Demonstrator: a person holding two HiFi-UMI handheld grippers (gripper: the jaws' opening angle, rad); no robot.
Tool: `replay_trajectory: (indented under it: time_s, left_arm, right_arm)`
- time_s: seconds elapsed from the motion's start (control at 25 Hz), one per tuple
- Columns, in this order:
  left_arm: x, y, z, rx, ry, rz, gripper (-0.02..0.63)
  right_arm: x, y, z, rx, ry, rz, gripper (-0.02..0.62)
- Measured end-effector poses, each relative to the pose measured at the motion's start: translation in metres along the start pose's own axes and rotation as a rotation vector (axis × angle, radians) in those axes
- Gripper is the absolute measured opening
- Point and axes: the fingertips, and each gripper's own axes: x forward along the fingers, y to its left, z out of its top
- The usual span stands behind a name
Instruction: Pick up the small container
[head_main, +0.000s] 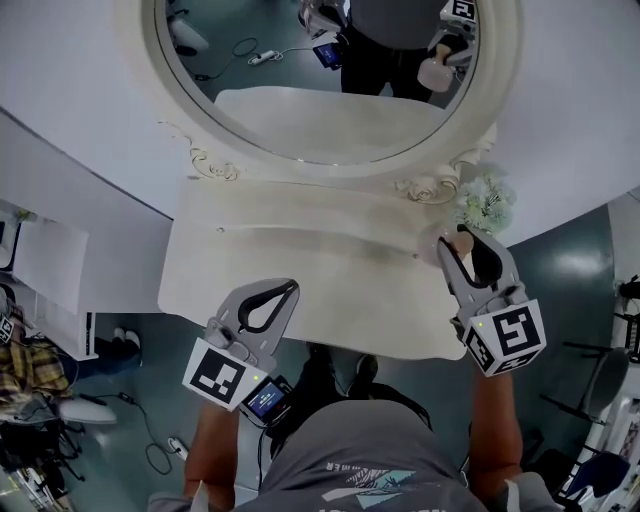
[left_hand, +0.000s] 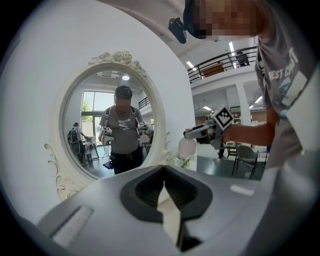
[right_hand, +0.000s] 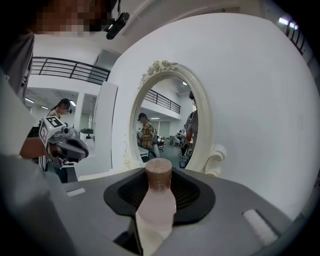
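Observation:
The small container (right_hand: 156, 202) is a pale pink bottle with a brown cap, and it stands upright between the jaws of my right gripper (right_hand: 159, 187), which is shut on it. In the head view that gripper (head_main: 463, 258) is over the right end of the white vanity table (head_main: 300, 270), and only the bottle's top (head_main: 462, 239) shows past its fingers. The left gripper view shows the bottle (left_hand: 187, 148) hanging under the right gripper, lifted off the table. My left gripper (head_main: 289, 287) hovers at the table's front edge, shut and empty.
A large oval mirror (head_main: 330, 150) in an ornate white frame stands at the back of the table. A small bunch of pale flowers (head_main: 487, 204) sits at the back right corner, just beyond the right gripper. Cables and furniture lie on the floor to the left.

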Motion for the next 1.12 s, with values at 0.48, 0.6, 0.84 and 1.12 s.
replay_trajectory:
  time_s: [0.48,0.6,0.84,1.12]
  left_arm:
    - [-0.005,-0.019,0.01,0.011,-0.011,-0.009,0.003]
    - [-0.006,-0.021,0.014,0.018,-0.021,-0.011,0.003]
    - [-0.009,-0.02,0.017,0.019,-0.025,-0.001,0.003]
    - [-0.011,-0.02,0.016,0.011,-0.026,0.001,0.003]
  right_arm:
    - [-0.038,0.007,0.005,0.014,0.024,0.013,0.14]
    - [-0.044,0.01,0.005,0.02,0.028,0.019,0.14]
    - [-0.049,0.018,0.005,0.008,0.031,0.035,0.14]
    - [-0.05,0.026,0.007,-0.011,0.042,0.047,0.141]
